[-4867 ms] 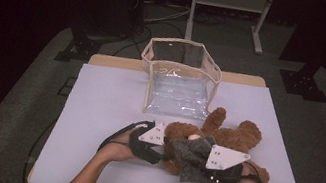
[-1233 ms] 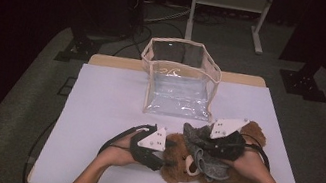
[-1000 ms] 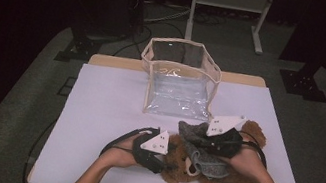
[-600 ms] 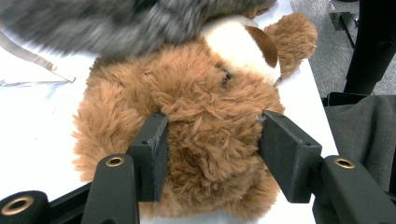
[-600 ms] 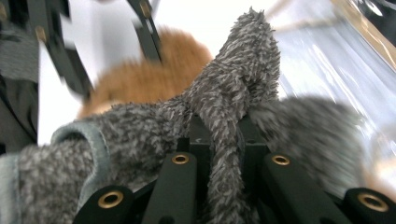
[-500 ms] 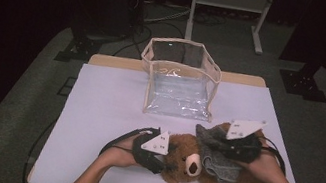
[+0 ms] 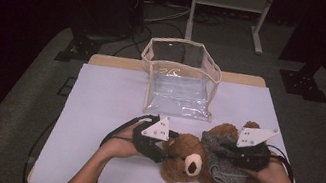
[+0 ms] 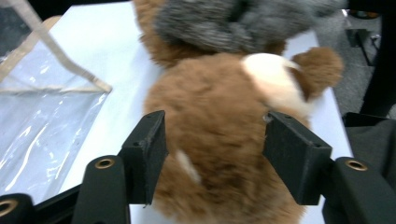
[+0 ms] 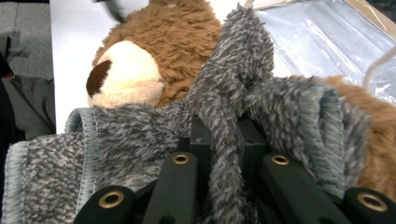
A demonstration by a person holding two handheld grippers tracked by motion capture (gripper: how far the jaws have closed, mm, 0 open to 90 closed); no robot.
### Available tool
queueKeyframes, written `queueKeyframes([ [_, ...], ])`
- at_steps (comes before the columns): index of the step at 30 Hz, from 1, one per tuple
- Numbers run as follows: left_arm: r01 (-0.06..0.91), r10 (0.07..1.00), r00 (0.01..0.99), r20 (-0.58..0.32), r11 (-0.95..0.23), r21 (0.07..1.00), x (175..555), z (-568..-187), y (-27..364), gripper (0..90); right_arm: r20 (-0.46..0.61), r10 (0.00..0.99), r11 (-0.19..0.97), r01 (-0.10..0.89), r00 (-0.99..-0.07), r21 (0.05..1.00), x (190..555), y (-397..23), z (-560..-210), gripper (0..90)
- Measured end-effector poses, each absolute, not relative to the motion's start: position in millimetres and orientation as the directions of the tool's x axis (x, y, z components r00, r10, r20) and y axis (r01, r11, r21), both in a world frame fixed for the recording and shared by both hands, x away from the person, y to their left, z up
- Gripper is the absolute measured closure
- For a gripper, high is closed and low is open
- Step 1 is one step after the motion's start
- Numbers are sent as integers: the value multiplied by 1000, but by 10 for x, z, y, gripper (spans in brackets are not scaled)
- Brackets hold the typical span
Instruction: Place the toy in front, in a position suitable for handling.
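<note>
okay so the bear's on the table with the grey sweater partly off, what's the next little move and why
Probably draw the right tool and its pinched grey sweater further away from the teddy bear's head. The fabric lies bunched over the body, and the left tool, whose jaws have just been opening, brackets the head and can brace it.

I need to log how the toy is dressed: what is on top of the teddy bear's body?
A grey fuzzy garment lies over the teddy bear's torso, a fold of it pinched by the right gripper. How far it wraps underneath is hidden.
</note>
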State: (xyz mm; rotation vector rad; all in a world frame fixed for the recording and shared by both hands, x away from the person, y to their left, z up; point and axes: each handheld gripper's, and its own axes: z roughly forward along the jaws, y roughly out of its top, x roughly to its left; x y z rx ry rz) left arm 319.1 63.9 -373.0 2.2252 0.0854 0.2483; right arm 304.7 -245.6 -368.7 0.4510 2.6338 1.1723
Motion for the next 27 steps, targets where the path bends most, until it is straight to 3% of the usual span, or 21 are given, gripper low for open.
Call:
queueKeyframes([
  [7, 9, 132, 986, 97, -633, 774, 3226, -3862, 601, 394, -106, 374, 611, 158, -921, 776, 2984, -2576, -3611, 801],
  [12, -2, 114, 989, 97, -637, 771, 3214, -3852, 600, 395, -99, 459, 564, 204, -883, 800, 3056, -2863, -3529, 800],
  [15, -2, 111, 989, 95, -637, 771, 3213, -3846, 608, 385, -48, 456, 543, 236, -889, 806, 3095, -2900, -3630, 800],
  [18, 22, 127, 989, 77, -637, 771, 3237, -3845, 620, 327, -40, 433, 555, 231, -900, 799, 3053, -2831, -3701, 801],
  [21, 58, 162, 985, 60, -636, 770, 3267, -3863, 603, 177, -48, 423, 564, 222, -905, 795, 3002, -2795, -3722, 803],
  [27, 111, 151, 988, -22, -610, 785, 3318, -3921, 564, 164, -48, 425, 551, 216, -904, 806, 2923, -2818, -3770, 804],
])
